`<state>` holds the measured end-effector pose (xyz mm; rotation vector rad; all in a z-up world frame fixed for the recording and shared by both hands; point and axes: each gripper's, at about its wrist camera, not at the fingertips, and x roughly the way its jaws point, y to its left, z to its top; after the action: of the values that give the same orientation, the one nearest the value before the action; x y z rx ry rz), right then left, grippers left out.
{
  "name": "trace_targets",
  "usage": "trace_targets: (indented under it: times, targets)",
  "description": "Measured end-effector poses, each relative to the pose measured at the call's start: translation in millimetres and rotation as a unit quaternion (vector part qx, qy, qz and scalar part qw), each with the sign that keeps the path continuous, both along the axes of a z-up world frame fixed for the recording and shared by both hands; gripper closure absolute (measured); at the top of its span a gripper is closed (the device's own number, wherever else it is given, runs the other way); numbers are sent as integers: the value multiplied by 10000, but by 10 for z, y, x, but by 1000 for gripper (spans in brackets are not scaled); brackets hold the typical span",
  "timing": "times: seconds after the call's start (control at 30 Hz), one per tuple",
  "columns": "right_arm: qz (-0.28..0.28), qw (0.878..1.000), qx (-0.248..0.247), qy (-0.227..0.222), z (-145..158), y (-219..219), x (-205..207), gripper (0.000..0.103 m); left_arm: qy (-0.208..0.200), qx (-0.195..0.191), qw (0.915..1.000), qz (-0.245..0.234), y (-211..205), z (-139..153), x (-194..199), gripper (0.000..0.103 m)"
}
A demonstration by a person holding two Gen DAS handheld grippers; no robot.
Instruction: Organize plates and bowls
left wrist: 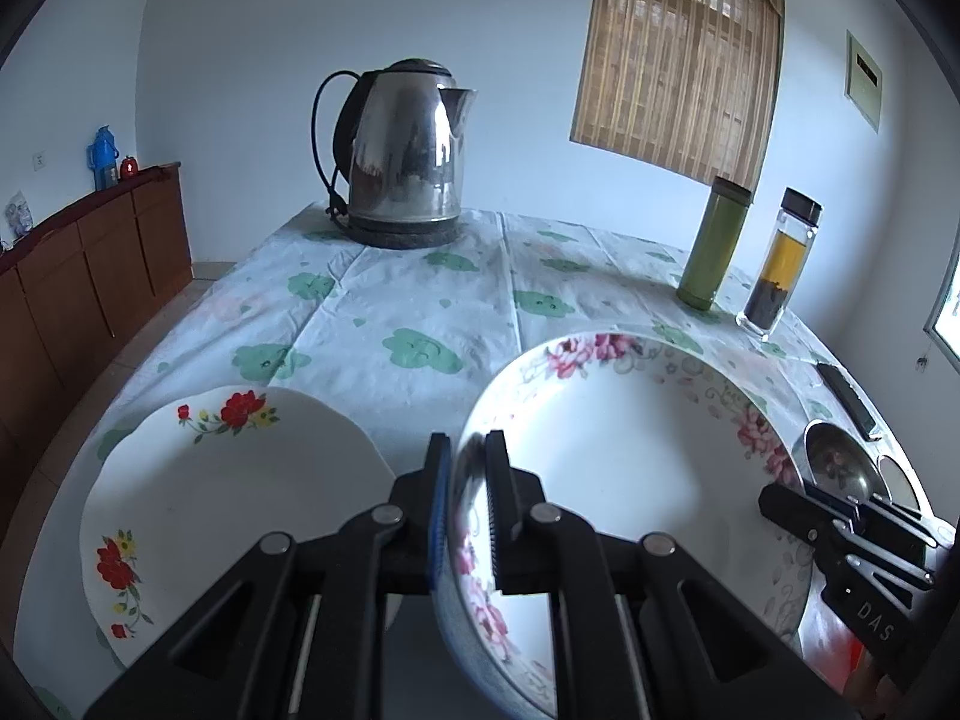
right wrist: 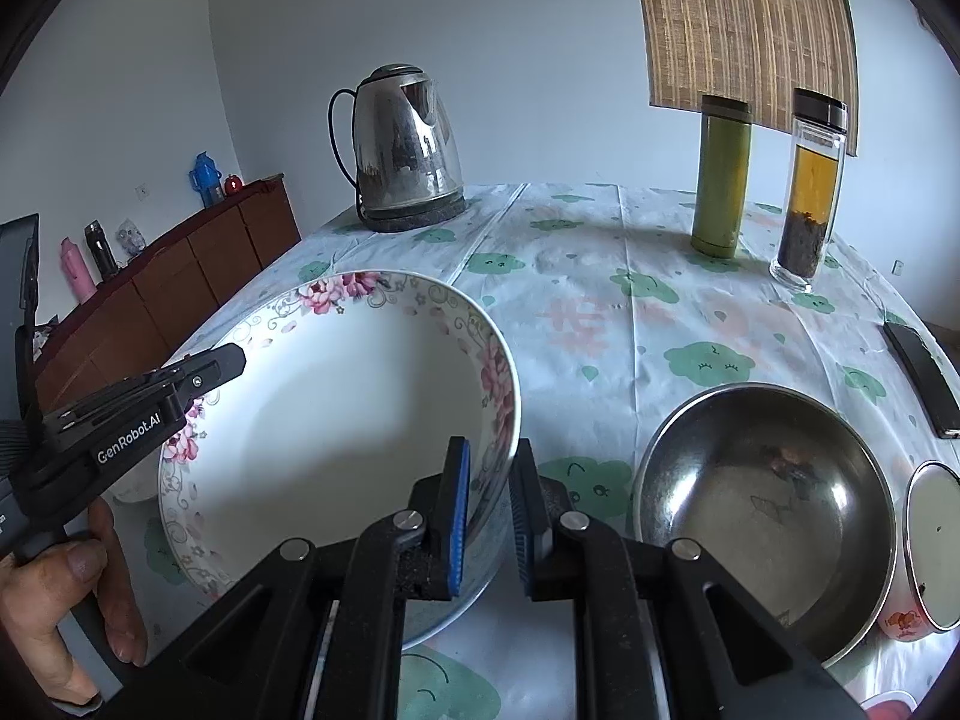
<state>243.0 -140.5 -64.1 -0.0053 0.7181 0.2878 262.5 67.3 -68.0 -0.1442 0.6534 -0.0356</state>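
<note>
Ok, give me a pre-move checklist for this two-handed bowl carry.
1. Left gripper shut on the pink-flowered white ceramic bowl rim: ok.
2. Right gripper shut on the opposite rim: ok.
3. Bowl empty: ok.
4. Bowl lifted off the green-patterned tablecloth: cannot tell.
5. Red-flowered white plate on the left unoccupied: ok.
6. Steel bowl apart from the carried bowl: ok.

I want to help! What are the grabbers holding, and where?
Both tools, left and right, pinch the pink-flowered bowl by its rim, on opposite sides.
</note>
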Motion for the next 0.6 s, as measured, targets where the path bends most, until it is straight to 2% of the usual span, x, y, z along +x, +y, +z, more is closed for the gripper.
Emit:
trace_targets:
  times: [0.6]
  targets:
    - [-26, 9997, -151, 173, -120, -9, 54, 88, 179, 122, 9997, -58, -53, -86, 47, 96]
